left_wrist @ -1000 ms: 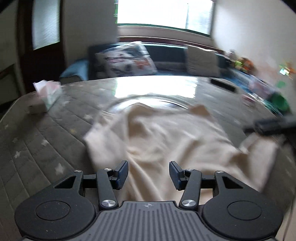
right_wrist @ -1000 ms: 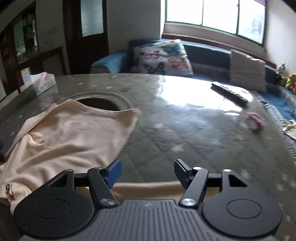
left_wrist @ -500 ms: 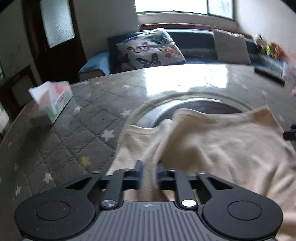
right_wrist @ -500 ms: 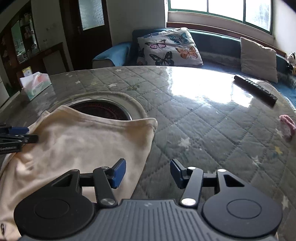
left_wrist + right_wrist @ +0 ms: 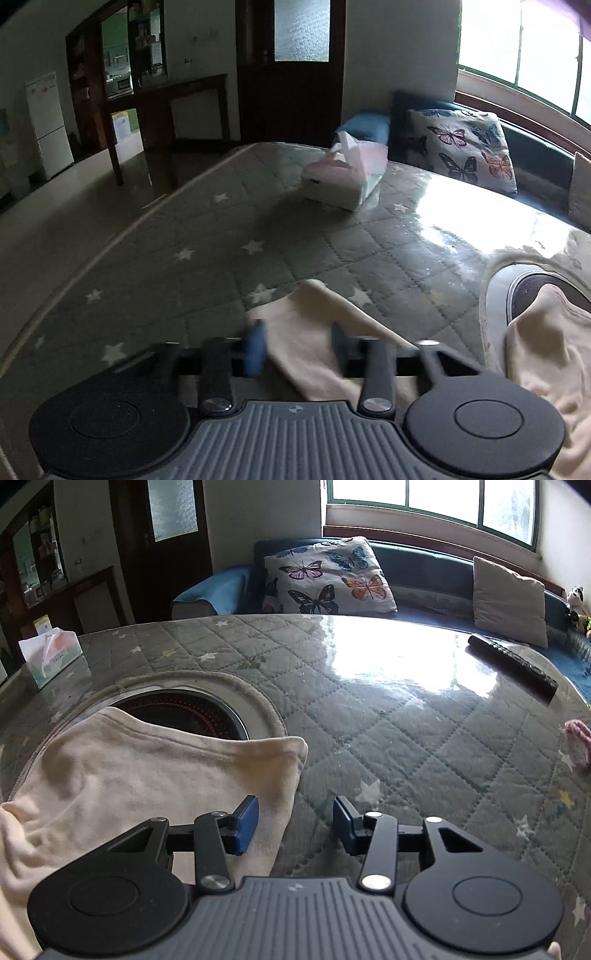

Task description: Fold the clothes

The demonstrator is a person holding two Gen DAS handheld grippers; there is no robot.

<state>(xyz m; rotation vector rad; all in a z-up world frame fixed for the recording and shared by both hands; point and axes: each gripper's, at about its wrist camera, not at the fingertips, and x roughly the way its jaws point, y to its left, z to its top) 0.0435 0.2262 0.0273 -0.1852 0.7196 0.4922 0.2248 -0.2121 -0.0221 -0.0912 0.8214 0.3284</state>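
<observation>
Cream garment (image 5: 122,775), rumpled, partly over round table recess (image 5: 192,709).

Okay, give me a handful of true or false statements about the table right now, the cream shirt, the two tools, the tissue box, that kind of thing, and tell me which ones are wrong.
1. The left tool has its fingers apart, with a strip of the cream shirt lying between them. True.
2. The right tool is clamped on the shirt's corner. False: it is open, and the shirt's edge lies by its left finger only.
3. The shirt partly covers the round burner set into the table. True.
4. The tissue box sits on top of the shirt. False: it stands apart, on the quilted cover.
5. A dark remote lies on the table's far right side. True.
</observation>
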